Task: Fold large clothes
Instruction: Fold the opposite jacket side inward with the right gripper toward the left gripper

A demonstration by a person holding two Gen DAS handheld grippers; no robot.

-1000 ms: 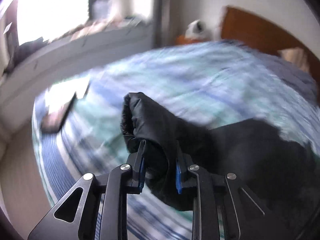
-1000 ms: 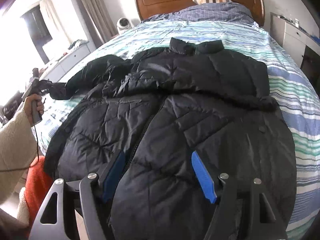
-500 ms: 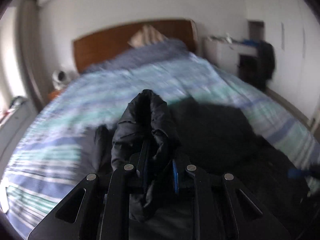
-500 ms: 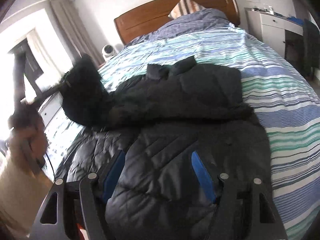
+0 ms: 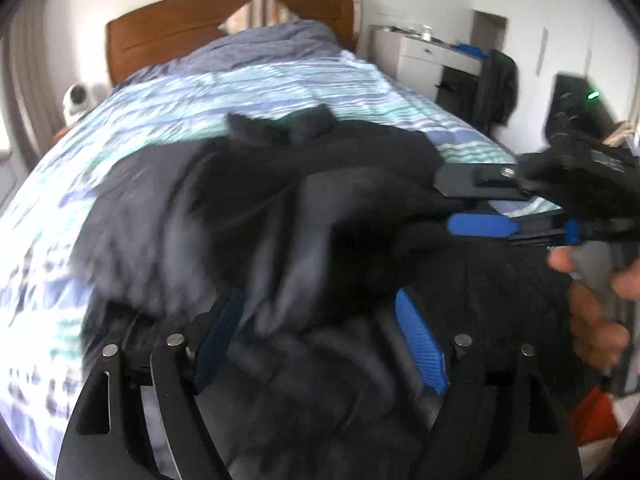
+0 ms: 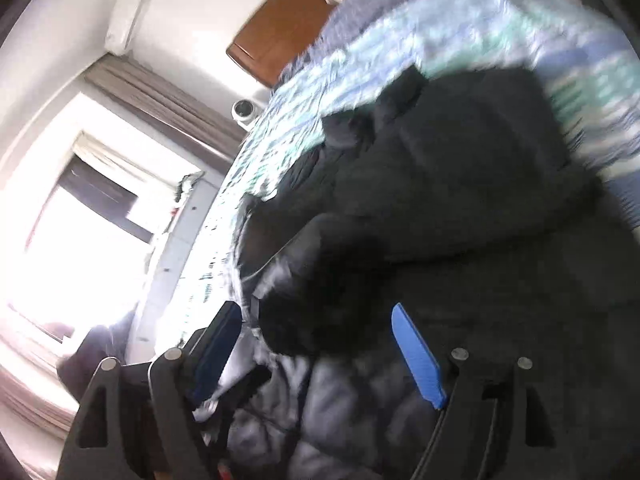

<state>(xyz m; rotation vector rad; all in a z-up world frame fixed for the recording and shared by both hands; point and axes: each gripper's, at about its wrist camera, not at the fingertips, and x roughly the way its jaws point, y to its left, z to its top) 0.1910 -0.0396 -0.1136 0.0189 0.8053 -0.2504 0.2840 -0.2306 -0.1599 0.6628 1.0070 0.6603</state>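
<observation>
A black padded jacket [image 5: 280, 208] lies spread on the striped bed [image 5: 80, 184]. The left hand-held gripper [image 5: 320, 340] and the right hand-held gripper [image 6: 320, 344] both stand apart over it, clamping nothing.

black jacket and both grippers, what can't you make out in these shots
- Left wrist view: motion blur smears the black jacket; sleeve position is unclear.
- Left wrist view: the right gripper shows one blue pad; any grip is hidden.
- Right wrist view: blur and window glare hide the bedside.
</observation>
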